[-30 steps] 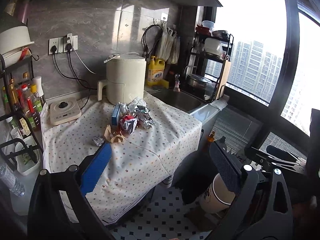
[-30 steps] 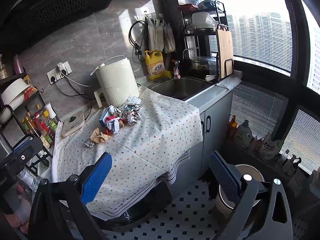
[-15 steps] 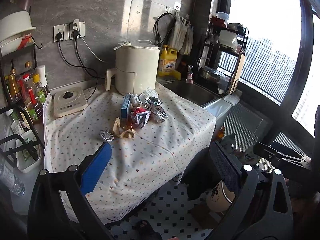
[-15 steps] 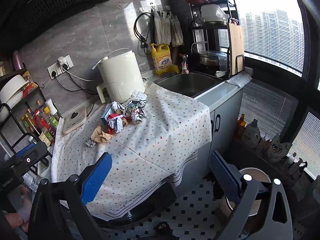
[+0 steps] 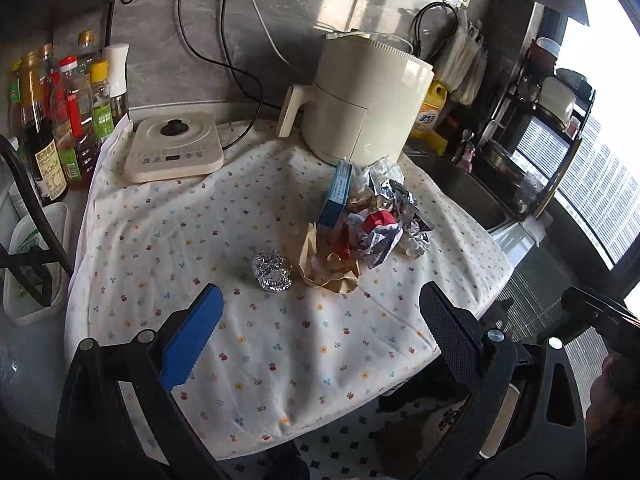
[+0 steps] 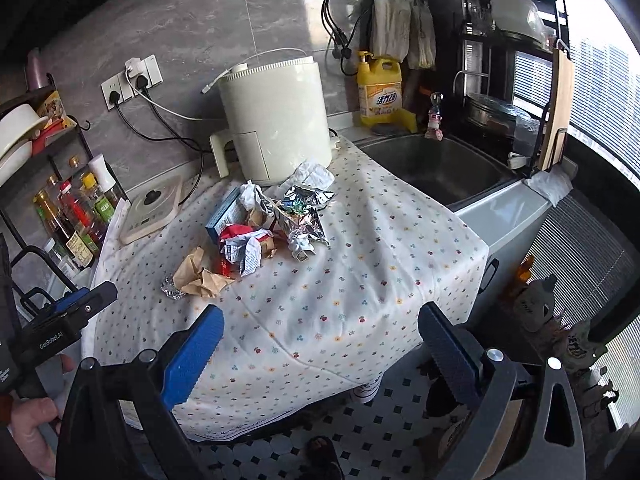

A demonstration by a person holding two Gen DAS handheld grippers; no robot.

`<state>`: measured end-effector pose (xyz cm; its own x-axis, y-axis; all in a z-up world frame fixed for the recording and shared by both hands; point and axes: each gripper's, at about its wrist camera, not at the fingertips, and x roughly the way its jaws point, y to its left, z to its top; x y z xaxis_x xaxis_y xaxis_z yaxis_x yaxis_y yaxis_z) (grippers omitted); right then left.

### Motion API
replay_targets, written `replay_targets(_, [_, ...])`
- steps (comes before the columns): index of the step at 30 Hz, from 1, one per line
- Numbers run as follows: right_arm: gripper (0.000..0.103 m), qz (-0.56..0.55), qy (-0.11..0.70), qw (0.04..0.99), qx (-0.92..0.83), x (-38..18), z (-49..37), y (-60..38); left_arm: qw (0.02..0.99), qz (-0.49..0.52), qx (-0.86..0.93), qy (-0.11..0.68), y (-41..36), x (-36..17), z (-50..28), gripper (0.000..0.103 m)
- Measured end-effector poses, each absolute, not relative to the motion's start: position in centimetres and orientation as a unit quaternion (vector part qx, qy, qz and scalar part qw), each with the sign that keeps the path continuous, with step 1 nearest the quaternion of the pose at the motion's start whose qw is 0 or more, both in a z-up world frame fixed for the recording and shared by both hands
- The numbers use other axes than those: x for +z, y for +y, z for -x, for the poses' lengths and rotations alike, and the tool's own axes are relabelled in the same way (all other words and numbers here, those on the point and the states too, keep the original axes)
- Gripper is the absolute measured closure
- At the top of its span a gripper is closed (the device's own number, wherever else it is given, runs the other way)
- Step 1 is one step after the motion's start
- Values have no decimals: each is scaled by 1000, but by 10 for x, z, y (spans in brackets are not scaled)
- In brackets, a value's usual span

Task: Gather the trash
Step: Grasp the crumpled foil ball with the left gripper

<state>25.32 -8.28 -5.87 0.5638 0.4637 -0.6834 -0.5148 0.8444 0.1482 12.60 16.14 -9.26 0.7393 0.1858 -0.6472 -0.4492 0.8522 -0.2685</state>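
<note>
A heap of trash lies on the flowered tablecloth (image 5: 168,240): a crumpled foil ball (image 5: 271,271), brown crumpled paper (image 5: 330,268), a red and white wrapper (image 5: 376,230), silver foil packets (image 5: 400,196) and a blue box (image 5: 338,194). My left gripper (image 5: 320,332) hovers open just in front of the foil ball, holding nothing. In the right wrist view the same heap shows: foil ball (image 6: 171,287), brown paper (image 6: 200,274), red wrapper (image 6: 244,244), blue box (image 6: 225,212). My right gripper (image 6: 320,344) stands open, farther back over the cloth's front edge.
A cream air fryer (image 5: 364,100) stands behind the heap, an induction hob (image 5: 174,146) to its left, sauce bottles (image 5: 60,120) at far left. A sink (image 6: 436,168) and dish rack (image 6: 516,60) are on the right. A paper cup (image 5: 500,420) sits on the tiled floor.
Both grippers have moved in toward the table. The left one came closest and now looks down on the foil ball. The trash has not moved.
</note>
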Motion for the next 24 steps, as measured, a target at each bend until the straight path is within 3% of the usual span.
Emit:
replay_targets(5, [8, 43, 398, 856, 327, -75, -282, -44, 893, 250, 195, 319, 195, -121, -142, 6])
replay_targets(7, [8, 43, 407, 846, 343, -82, -291, -29, 886, 259, 196, 332, 204, -133, -151, 12])
replay_targets(9, [8, 48, 417, 835, 356, -89, -299, -15, 875, 257, 203, 357, 211, -147, -163, 28])
replay_targets(17, [8, 40, 447, 805, 389, -113, -332, 21, 867, 260, 191, 380, 225, -177, -192, 34])
replay_targets(21, [14, 50, 462, 793, 394, -129, -345, 43, 866, 265, 180, 384, 227, -184, -200, 54])
replay_targets(24, [20, 49, 476, 783, 397, -139, -353, 57, 866, 268, 174, 385, 229, -187, -201, 63])
